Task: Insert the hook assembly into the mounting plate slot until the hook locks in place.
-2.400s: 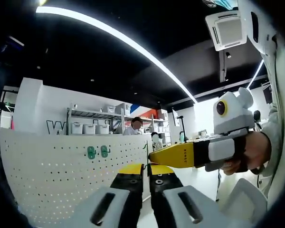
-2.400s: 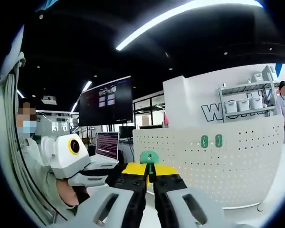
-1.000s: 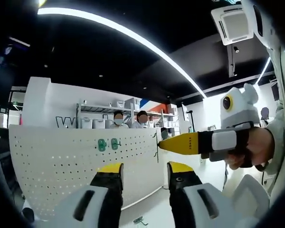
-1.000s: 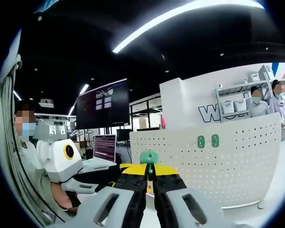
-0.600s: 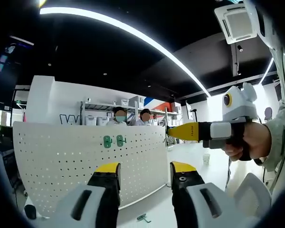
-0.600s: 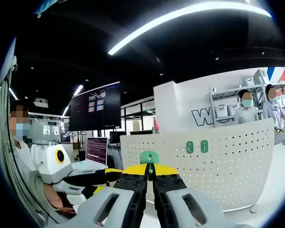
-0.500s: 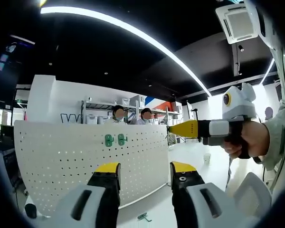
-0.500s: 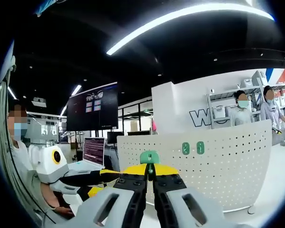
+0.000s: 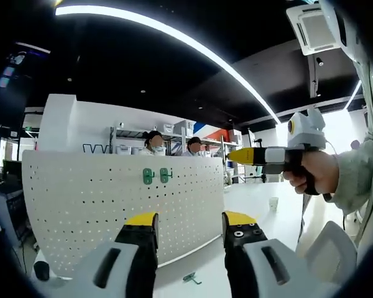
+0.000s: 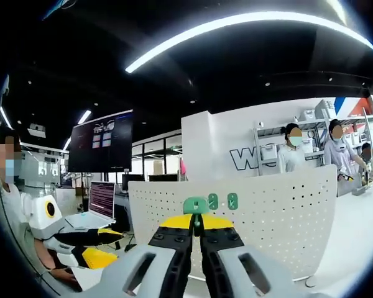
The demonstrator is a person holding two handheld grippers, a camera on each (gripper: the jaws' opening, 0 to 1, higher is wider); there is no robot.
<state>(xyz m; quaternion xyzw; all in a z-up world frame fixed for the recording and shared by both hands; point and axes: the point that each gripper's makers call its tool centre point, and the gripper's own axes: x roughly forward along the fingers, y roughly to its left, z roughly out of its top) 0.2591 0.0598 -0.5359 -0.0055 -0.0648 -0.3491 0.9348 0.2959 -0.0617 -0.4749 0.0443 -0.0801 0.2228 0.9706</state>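
The right gripper [image 10: 195, 228] clenches a green hook [image 10: 194, 205]; the left gripper [image 9: 187, 226] is released; approaching the pegboard [image 10: 261, 211] at 12 o'clock, a tilted hook risks missing its slot.

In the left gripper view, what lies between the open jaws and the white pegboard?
Bare white tabletop, except one small hook lying loose near the pegboard foot.

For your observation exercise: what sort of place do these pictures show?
Probably an open lab or workshop. A white pegboard stands on a table, shelves with storage bins line the back wall, and a laptop sits below a large screen.
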